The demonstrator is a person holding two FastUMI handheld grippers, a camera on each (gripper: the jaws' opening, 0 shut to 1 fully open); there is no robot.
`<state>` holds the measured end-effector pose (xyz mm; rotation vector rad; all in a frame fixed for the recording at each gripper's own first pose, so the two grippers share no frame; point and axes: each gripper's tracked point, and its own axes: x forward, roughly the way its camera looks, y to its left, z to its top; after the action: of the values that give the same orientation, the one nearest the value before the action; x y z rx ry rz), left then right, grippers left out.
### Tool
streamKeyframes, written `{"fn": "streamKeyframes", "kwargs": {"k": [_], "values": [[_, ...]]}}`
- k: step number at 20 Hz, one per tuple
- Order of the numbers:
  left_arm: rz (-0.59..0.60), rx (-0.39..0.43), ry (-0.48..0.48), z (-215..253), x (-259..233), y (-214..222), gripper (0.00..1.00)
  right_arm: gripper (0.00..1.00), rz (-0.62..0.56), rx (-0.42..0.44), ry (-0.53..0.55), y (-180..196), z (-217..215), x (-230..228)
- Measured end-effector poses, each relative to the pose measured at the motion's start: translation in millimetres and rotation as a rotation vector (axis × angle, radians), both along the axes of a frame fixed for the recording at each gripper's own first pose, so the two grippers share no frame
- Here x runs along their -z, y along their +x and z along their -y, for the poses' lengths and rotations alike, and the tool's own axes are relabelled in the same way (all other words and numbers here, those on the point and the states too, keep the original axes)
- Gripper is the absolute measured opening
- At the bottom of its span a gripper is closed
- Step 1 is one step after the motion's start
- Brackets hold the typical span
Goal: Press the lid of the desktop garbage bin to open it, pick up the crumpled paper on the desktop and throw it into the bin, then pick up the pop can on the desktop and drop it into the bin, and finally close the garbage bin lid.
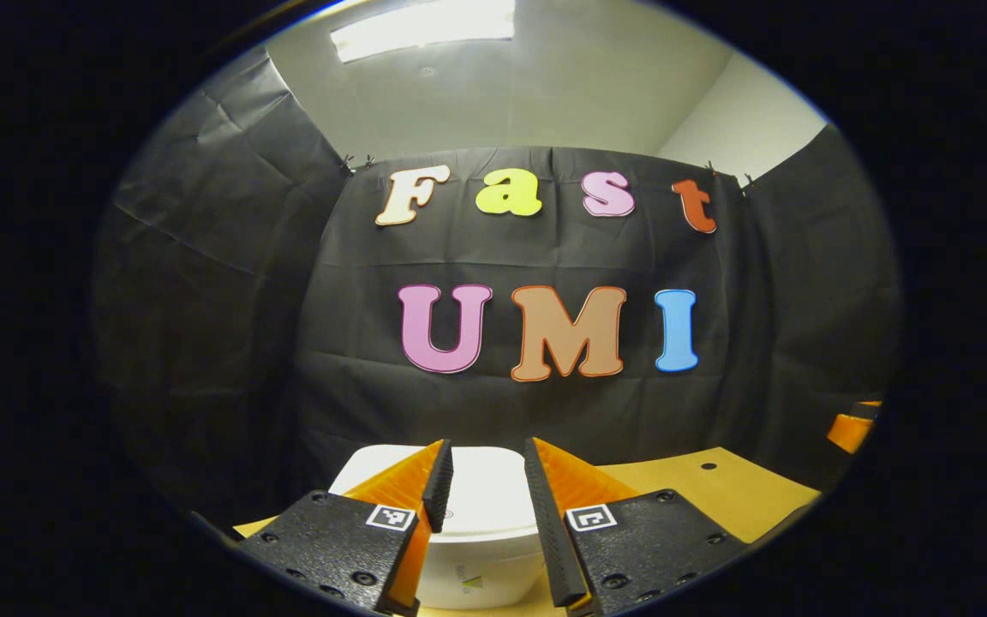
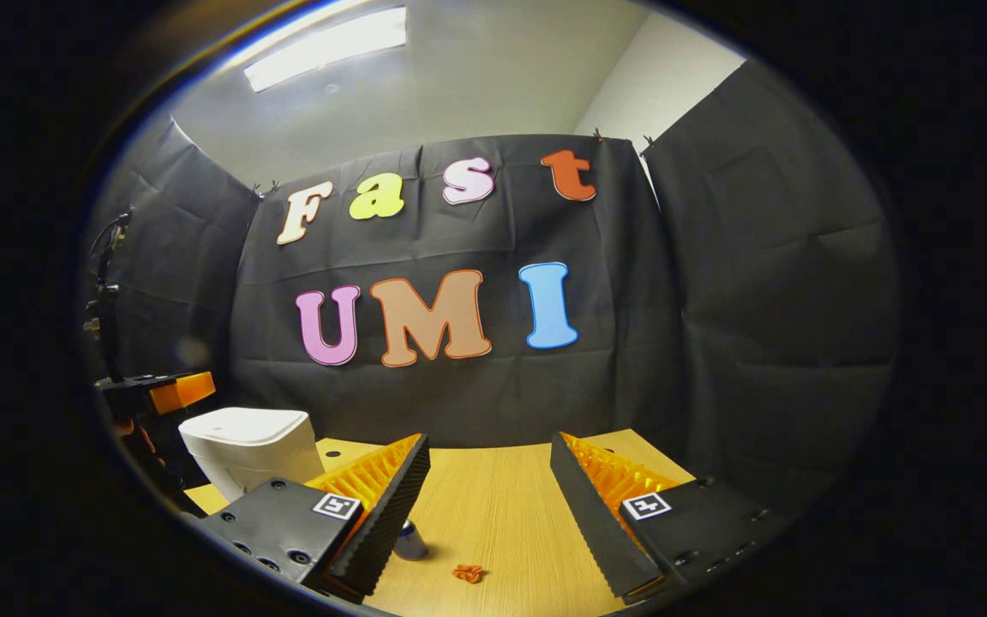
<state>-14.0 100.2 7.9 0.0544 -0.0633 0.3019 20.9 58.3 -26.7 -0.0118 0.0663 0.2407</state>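
Left gripper view: the left gripper [image 1: 488, 467] is held level above the white garbage bin [image 1: 481, 514], its fingers set a narrow gap apart and gripping nothing; the bin's lid [image 1: 483, 495] lies flat and shut beneath them. The bin stands on the wooden desktop [image 1: 716, 493].

Right gripper view: the right gripper [image 2: 490, 463] hovers over the desktop with fingers spread wide, empty. Just beyond the fingers' near ends lie the pop can [image 2: 410, 542], partly hidden by one finger, and the small crumpled paper [image 2: 468, 572], near each other. Farther off to the side stands the bin, the left gripper poised above it.
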Motion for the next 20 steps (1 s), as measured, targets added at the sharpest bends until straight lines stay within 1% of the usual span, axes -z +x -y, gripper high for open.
{"fn": "streamKeyframes", "kwargs": {"k": [1,3,6,8,11,15,16,18,19,20], "values": [[-0.009,-0.011,0.001,-5,2,1,0.46,0.95,-0.001,0.001,-0.006,1,0,2],[-0.02,-0.026,-0.012,-12,6,4,0.42,0.95,0.0,0.007,-0.018,2,1,3],[-0.044,-0.062,-0.029,-25,19,11,0.12,0.96,-0.017,0.01,-0.027,8,1,7],[-0.063,-0.066,-0.028,-30,28,14,0.01,0.95,-0.025,0.014,-0.024,11,1,8],[-0.099,-0.09,-0.019,-39,43,19,0.0,0.95,-0.031,0.026,-0.031,17,3,11],[-0.172,-0.089,-0.047,-39,74,21,0.0,0.95,-0.04,0.027,-0.037,21,0,15],[-0.138,-0.089,-0.028,-38,66,21,0.0,0.95,-0.044,0.025,-0.04,22,-1,16],[-0.149,-0.092,-0.018,-39,68,22,0.0,0.95,-0.055,0.018,-0.043,24,-4,19],[-0.125,-0.09,-0.011,-39,66,23,0.0,0.95,-0.063,0.012,-0.045,25,-6,23],[-0.127,-0.091,-0.025,-39,70,22,0.0,0.95,-0.074,0.005,-0.05,27,-9,26]]}}
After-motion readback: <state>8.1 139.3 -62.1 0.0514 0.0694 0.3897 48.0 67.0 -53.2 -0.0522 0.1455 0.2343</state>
